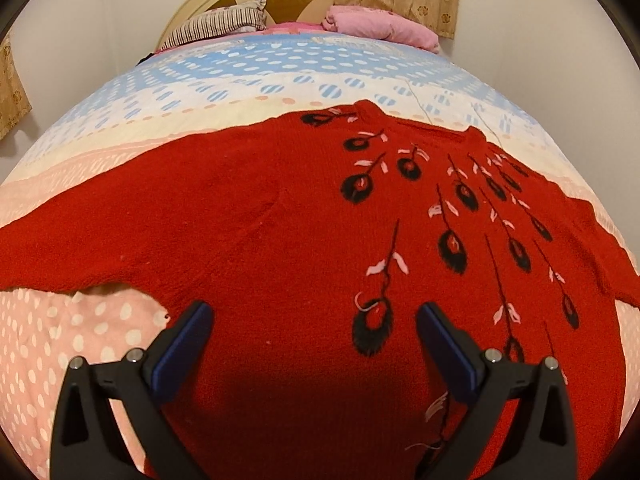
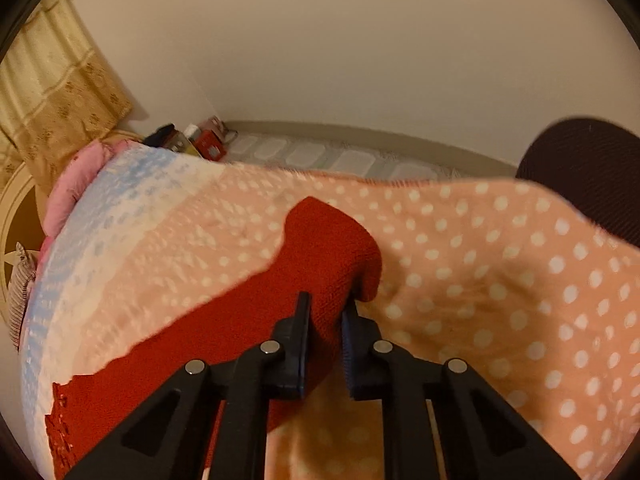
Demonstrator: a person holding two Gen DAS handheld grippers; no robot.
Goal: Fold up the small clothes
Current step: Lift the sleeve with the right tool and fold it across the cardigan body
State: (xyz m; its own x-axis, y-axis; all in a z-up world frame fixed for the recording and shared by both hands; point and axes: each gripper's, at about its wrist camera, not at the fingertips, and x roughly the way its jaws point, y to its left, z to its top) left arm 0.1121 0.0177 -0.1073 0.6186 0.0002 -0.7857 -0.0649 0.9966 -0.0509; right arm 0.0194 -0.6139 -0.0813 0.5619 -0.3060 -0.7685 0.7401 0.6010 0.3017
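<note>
The red sweater (image 1: 280, 216) lies spread flat on the bed (image 1: 100, 332), front side up with its feather pattern showing, body and both sleeves stretched out sideways. No fold is visible yet, so the task looks to be at its very start. The right hand-held gripper (image 2: 326, 312) is pinched narrow on the end of one sleeve (image 2: 328, 240), apparently ready to carry it across the body. The left hand-held gripper (image 1: 312, 320) hangs with its jaws wide over the lower body, gripping nothing. Both sleeve folds and the body folds remain to be done.
</note>
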